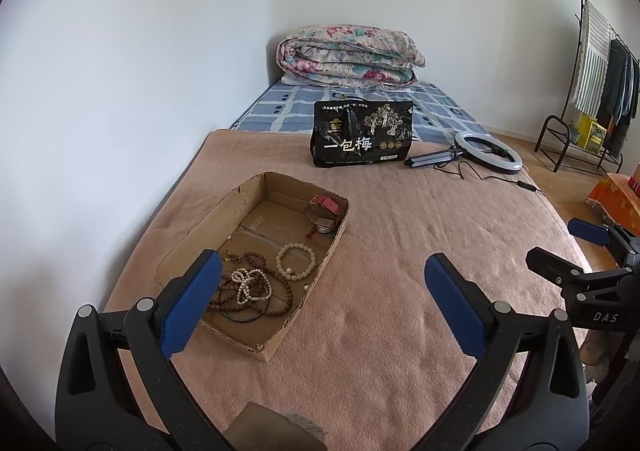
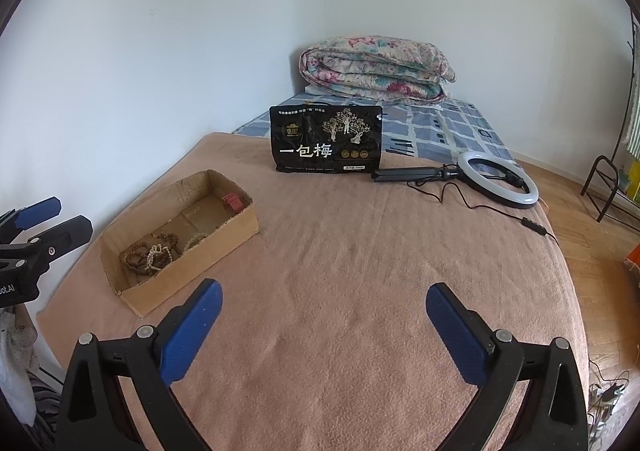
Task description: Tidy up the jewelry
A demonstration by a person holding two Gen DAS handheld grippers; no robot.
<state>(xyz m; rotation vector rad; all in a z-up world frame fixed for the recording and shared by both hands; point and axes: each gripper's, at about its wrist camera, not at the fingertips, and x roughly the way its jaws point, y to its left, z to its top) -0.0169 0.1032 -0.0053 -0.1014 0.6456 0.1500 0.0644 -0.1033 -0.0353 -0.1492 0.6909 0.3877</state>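
An open cardboard box (image 1: 244, 199) lies on the pink blanket (image 1: 400, 251). Inside are brown bead strands (image 1: 276, 283), a knotted white bead string (image 1: 248, 285), a pale bead bracelet (image 1: 296, 262), a dark bangle (image 1: 240, 317) and a pink item (image 1: 330, 205) at the far end. My left gripper (image 1: 320, 291) is open and empty, above the blanket just right of the box. My right gripper (image 2: 320, 319) is open and empty, further right; the box (image 2: 200, 271) shows at its left. Each gripper shows in the other's view, the right one (image 1: 560, 251) and the left one (image 2: 52, 219).
A black snack bag (image 1: 362, 133) stands behind the box. A ring light on a folded tripod (image 1: 486, 153) with its cable lies at the right. A folded floral quilt (image 1: 348, 55) sits at the bed's far end. A clothes rack (image 1: 600, 71) stands by the right wall.
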